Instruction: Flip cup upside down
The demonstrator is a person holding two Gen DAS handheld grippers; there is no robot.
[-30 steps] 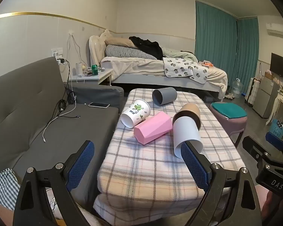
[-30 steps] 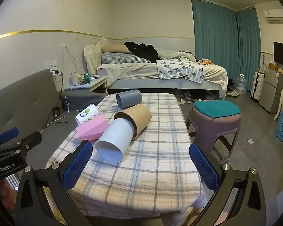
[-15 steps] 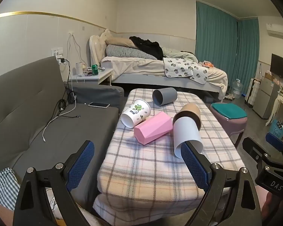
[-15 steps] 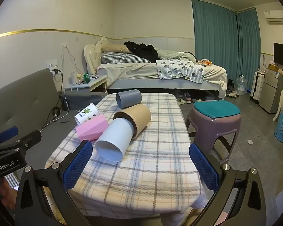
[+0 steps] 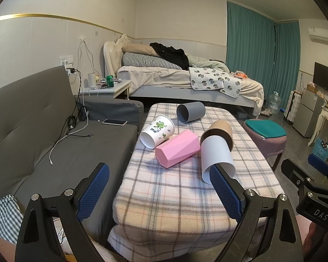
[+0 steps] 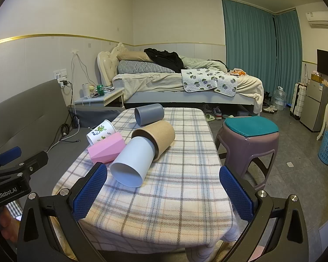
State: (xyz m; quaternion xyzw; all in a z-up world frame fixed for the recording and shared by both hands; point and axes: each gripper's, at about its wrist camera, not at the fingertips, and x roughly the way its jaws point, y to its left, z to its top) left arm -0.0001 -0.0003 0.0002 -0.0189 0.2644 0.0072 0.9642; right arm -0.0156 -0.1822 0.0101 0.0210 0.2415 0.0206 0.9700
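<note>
Several cups lie on their sides on a plaid-covered table (image 5: 175, 187) (image 6: 181, 187): a white cup (image 5: 216, 155) (image 6: 132, 162), a brown cup (image 5: 218, 131) (image 6: 157, 135), a pink faceted cup (image 5: 177, 148) (image 6: 106, 148), a white cup with green print (image 5: 157, 132) (image 6: 100, 131) and a grey cup (image 5: 190, 111) (image 6: 149, 113). My left gripper (image 5: 159, 190) is open and empty, short of the table's near edge. My right gripper (image 6: 163, 190) is open and empty, just in front of the white cup's mouth.
A grey sofa (image 5: 43, 131) with a phone (image 5: 114, 121) and cables runs along the table's left. A purple stool with a teal cushion (image 6: 250, 131) stands at the right. A bed (image 6: 185, 83) and nightstand stand behind the table.
</note>
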